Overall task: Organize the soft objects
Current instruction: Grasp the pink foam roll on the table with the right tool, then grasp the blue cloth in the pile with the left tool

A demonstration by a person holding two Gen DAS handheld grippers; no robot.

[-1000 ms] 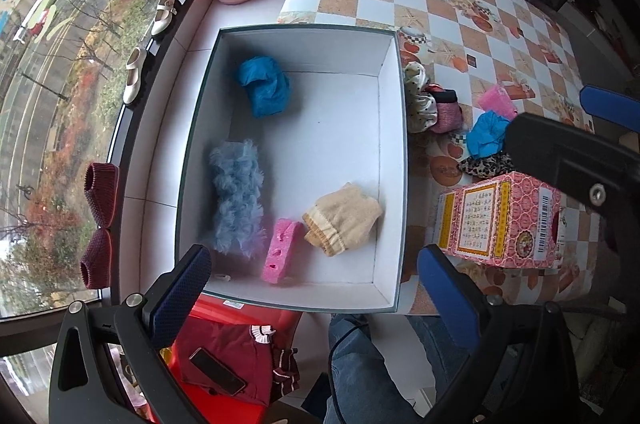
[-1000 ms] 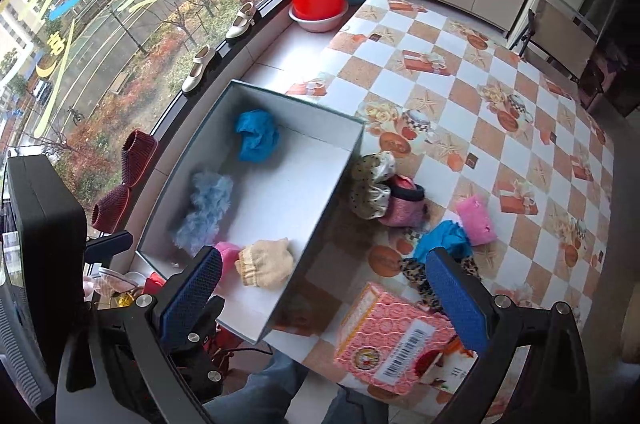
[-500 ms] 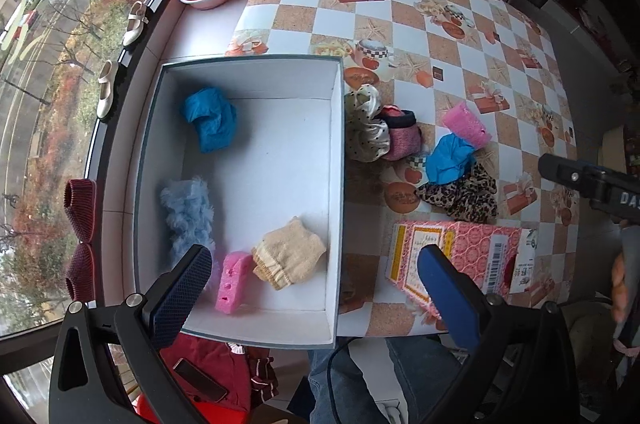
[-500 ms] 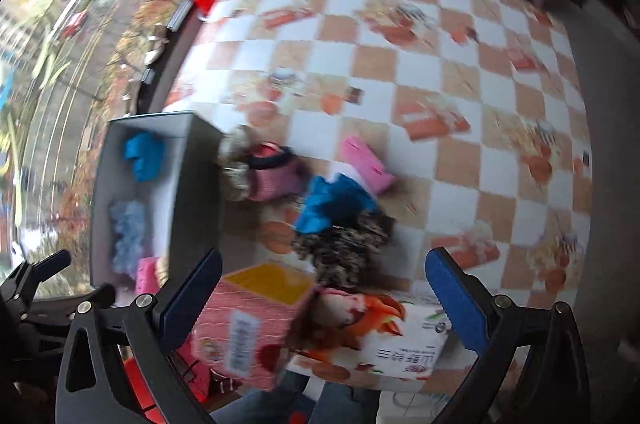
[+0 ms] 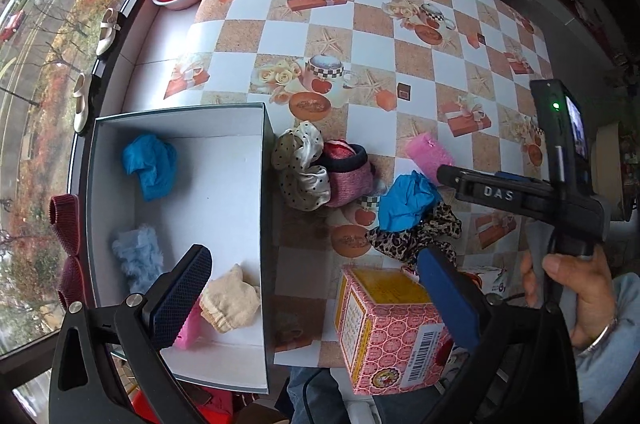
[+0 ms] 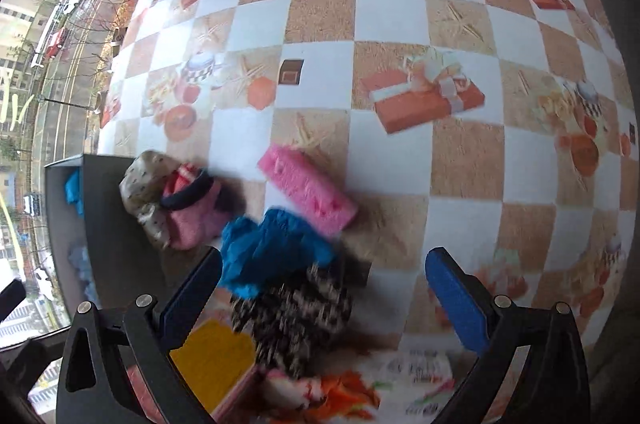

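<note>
Box (image 5: 256, 127) contains four soft items; five remain on the table (image 5: 400, 35). Left gripper (image 5: 320, 288) and right gripper (image 6: 324, 288) are both wide, empty.

box (image 5: 176, 111): white inside
sponge (image 6: 306, 188): pink
cloth (image 6: 268, 248): blue
scrunchie (image 5: 416, 238): leopard print
tablecloth (image 5: 360, 23): your tan-white checks

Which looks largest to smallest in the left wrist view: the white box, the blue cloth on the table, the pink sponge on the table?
1. White box
2. Blue cloth
3. Pink sponge, though it lies farther away, so its true size is unsure.
</note>
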